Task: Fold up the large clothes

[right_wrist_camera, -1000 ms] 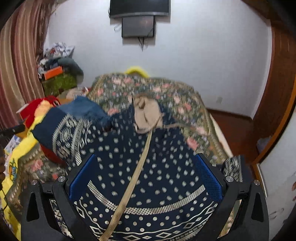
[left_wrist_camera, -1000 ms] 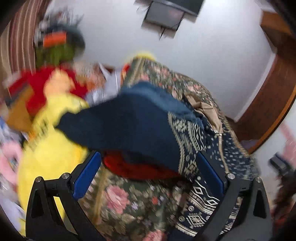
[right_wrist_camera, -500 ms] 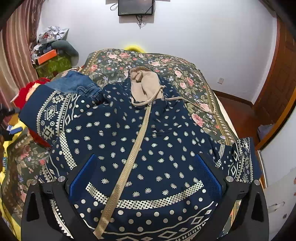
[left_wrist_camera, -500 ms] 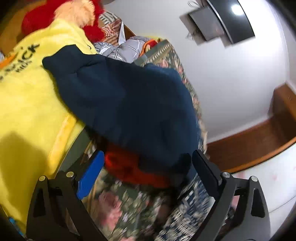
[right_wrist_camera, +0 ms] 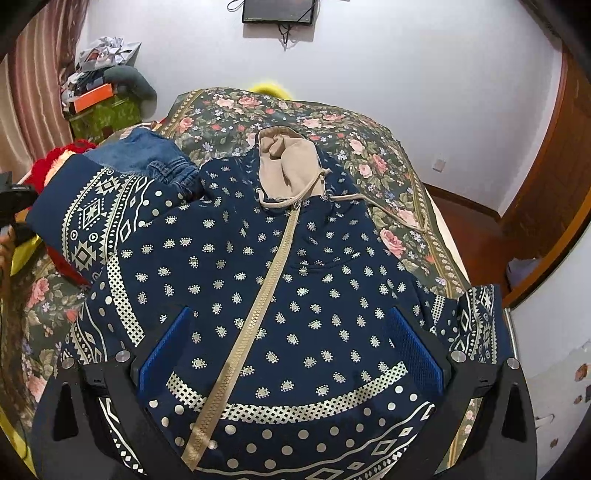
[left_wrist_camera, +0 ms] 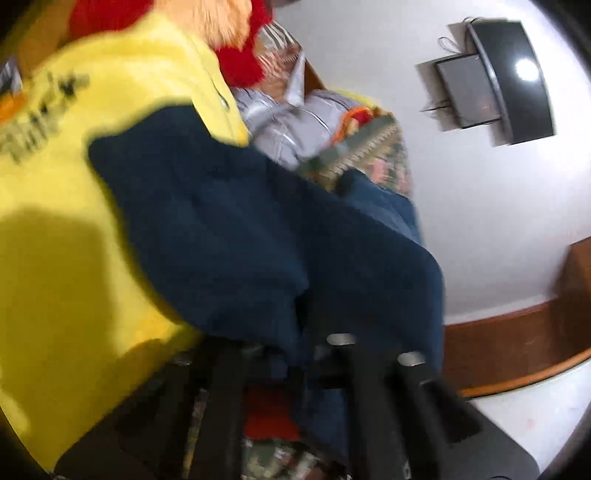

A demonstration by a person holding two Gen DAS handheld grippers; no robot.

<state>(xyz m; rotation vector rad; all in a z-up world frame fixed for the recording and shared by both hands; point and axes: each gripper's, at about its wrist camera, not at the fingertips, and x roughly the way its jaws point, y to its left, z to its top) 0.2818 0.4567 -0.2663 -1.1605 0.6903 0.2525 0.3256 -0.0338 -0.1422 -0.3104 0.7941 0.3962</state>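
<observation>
Hoodie: a navy zip hoodie with cream dots and patterned bands lies face up and spread flat on the bed, its beige-lined hood toward the far wall and the zip running down the middle.
Left sleeve: the sleeve shows its plain navy underside in the left wrist view, bunched at the fingers of the left hand-held gripper.
Left hand-held gripper: the left hand-held gripper is closed, its black fingers together on a fold of the sleeve cloth; the picture is blurred.
Right hand-held gripper: the right hand-held gripper hangs over the lower front of the hoodie with its blue pads wide apart and nothing between them.
Bed: a dark floral bedspread covers the bed under the hoodie.
Obstructions: folded jeans lie touching the left shoulder of the hoodie; a red garment lies under the sleeve; a yellow garment with dark lettering sits just beside it.
Surroundings: a grey striped garment lies beyond the sleeve; a wall-mounted television hangs above the head of the bed; a cluttered pile stands in the left corner by the curtain.
Change, left: a second ago the left jaws stood wide open above the sleeve; now they are shut on it, lower and rolled over.
Change, right: the right hand-held gripper sits slightly lower over the hoodie, jaws as open as before.
</observation>
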